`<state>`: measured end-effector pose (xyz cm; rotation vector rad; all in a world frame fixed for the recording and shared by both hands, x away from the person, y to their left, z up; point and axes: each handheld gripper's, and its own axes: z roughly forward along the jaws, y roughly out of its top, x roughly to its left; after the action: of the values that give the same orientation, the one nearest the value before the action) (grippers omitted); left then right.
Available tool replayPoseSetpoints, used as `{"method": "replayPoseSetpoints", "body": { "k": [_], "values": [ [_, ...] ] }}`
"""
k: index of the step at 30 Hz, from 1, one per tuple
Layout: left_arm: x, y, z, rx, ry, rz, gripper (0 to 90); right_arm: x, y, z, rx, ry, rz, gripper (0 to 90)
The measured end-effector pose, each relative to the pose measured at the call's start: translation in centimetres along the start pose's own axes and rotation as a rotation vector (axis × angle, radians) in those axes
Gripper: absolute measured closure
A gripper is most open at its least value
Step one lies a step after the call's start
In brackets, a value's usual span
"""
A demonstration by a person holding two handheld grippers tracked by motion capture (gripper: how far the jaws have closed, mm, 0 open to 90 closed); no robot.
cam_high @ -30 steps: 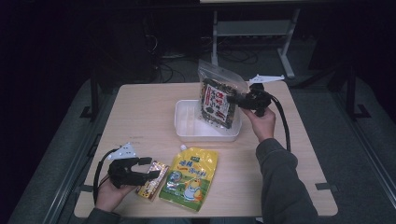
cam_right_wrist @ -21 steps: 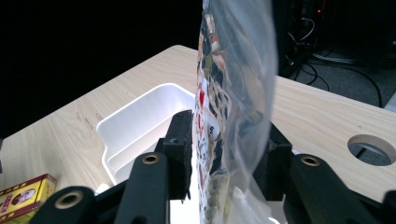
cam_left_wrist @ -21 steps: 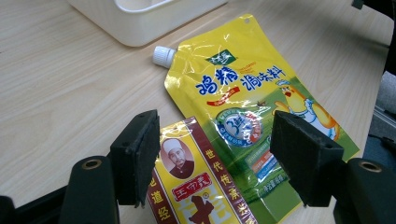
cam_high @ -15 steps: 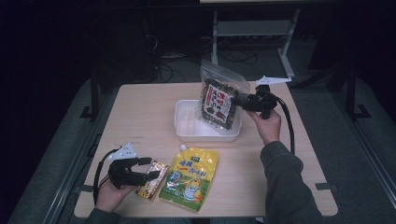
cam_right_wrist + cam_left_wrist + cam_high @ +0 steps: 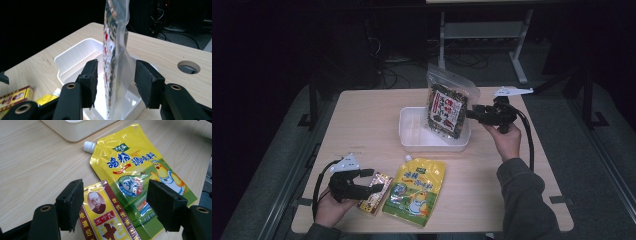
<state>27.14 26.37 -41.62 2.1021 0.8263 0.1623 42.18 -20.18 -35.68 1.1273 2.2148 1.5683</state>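
Released, the seaweed bag (image 5: 446,111) stands in the tray (image 5: 413,140); both grippers' fingers gape open.

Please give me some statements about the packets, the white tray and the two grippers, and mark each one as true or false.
1. The seaweed snack bag stands upright in the white tray. True.
2. The right gripper is shut tight on the bag. False: its fingers are apart, with the bag between them.
3. The yellow spout pouch lies flat on the table. True.
4. The pouch's white cap has been removed. False: it is on the spout.
5. The left gripper holds the red-and-gold box in the air. False: open fingers straddle it on the table.
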Motion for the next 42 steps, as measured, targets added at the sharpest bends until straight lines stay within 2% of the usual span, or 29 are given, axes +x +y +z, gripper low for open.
{"method": "replayPoseSetpoints", "body": {
  "k": [15, 24, 42],
  "values": [
    [-0.2, 0.0, 0.2, 0.01, 0.008, 0.008, 28.1, 0.6, -1.3, -1.4, 0.005, 0.003, 0.004, 49.0],
    [-0.2, -0.1, 0.2, 0.018, 0.011, 0.011, 28.0, 0.9, -1.9, -1.3, 0.035, 0.022, 0.014, 47.0],
    [-0.3, 0.0, 0.3, 0.021, 0.013, 0.016, 27.6, 3.0, -1.8, -1.1, 0.078, 0.057, -0.017, 44.7]
  ]
}}
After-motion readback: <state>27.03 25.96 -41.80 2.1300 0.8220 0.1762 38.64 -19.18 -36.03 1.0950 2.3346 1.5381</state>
